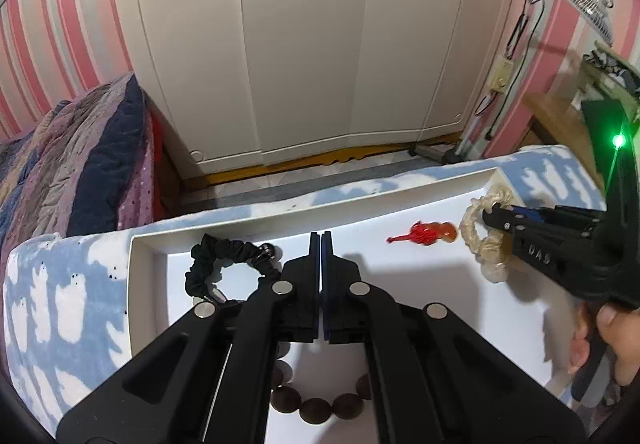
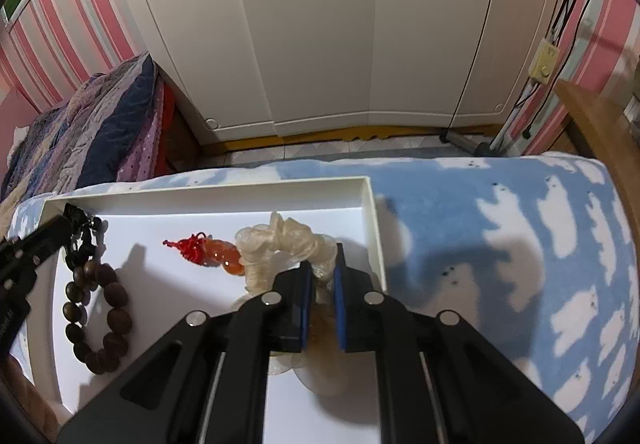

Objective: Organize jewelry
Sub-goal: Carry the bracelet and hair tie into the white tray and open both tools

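Observation:
A white tray (image 1: 144, 256) lies on a blue-and-white cloth; it also shows in the right wrist view (image 2: 372, 211). In it lie a black scrunchie (image 1: 224, 256), a red-orange pendant (image 1: 428, 234), a brown bead bracelet (image 2: 108, 308) and a cream scrunchie (image 2: 288, 240). My left gripper (image 1: 321, 240) is shut and empty, above the tray just right of the black scrunchie. My right gripper (image 2: 323, 268) has its pads around the cream scrunchie, closed on it at the tray's right end. In the left wrist view the right gripper (image 1: 494, 215) grips the cream scrunchie (image 1: 476, 219).
A white wardrobe (image 1: 312, 43) stands beyond the table across a strip of floor. A bed with a purple quilt (image 1: 80, 155) is at the left. A wooden desk (image 2: 592, 115) and cables are at the right. The cloth (image 2: 500, 244) extends right of the tray.

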Tool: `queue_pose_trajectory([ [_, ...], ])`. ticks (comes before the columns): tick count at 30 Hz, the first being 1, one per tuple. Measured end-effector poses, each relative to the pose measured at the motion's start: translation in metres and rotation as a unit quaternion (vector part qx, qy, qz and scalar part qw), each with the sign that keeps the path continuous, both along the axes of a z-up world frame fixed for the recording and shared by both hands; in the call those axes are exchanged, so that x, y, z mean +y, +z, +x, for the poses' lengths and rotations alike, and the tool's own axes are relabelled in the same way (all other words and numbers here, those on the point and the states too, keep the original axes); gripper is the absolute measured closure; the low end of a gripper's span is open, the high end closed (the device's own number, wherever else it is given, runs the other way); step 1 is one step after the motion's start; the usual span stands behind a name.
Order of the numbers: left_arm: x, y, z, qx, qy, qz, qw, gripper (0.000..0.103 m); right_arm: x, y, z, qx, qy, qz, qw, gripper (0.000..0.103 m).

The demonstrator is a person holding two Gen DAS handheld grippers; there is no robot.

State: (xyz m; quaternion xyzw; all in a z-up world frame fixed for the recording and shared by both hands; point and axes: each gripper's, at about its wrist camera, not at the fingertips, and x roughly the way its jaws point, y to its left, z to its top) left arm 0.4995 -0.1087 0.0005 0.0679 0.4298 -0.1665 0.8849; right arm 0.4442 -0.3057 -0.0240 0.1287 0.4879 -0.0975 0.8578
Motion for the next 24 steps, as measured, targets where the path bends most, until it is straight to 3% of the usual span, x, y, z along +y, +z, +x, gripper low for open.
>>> queue_pose_trajectory([
  [4, -0.003, -0.008, 0.000, 0.014, 0.004, 0.001, 0.9999, 0.103, 0.000, -0.006, 0.006, 0.008, 0.003, 0.003, 1.000, 0.089],
  [6, -0.005, -0.011, -0.003, 0.014, 0.006, 0.003, 0.9999, 0.097, 0.003, -0.006, 0.011, 0.011, 0.010, -0.001, 1.000, 0.088],
  [8, -0.005, -0.010, -0.006, 0.014, 0.006, 0.001, 0.9999, 0.081, 0.002, -0.004, 0.013, 0.014, 0.011, 0.002, 1.000, 0.075],
  [9, -0.004, -0.008, -0.009, 0.010, 0.008, 0.002, 0.9999, 0.076, 0.002, 0.000, 0.012, 0.010, 0.011, 0.001, 1.000, 0.072],
  [11, -0.002, -0.001, -0.017, 0.000, 0.010, 0.000, 0.9999, 0.055, 0.003, 0.007, 0.010, 0.005, 0.021, -0.002, 1.000, 0.068],
  [13, 0.001, 0.007, -0.025, -0.009, 0.013, -0.005, 0.9999, 0.045, 0.002, 0.013, 0.006, 0.003, 0.024, -0.001, 1.000, 0.057],
  [15, 0.005, 0.017, -0.034, -0.015, 0.012, -0.012, 0.9997, 0.037, 0.001, 0.023, -0.003, -0.009, 0.025, 0.001, 1.000, 0.055],
  [17, 0.010, 0.028, -0.046, -0.022, 0.010, -0.022, 0.9995, 0.024, -0.002, 0.036, -0.015, -0.023, 0.033, 0.021, 0.999, 0.048],
  [20, 0.020, 0.050, -0.072, -0.053, 0.016, -0.029, 0.9981, 0.009, -0.005, 0.057, -0.041, -0.043, 0.029, 0.015, 0.999, 0.028],
  [24, 0.034, 0.070, -0.104, -0.079, 0.028, -0.025, 0.9962, 0.003, -0.009, 0.077, -0.085, -0.065, 0.032, -0.017, 0.997, 0.016],
])
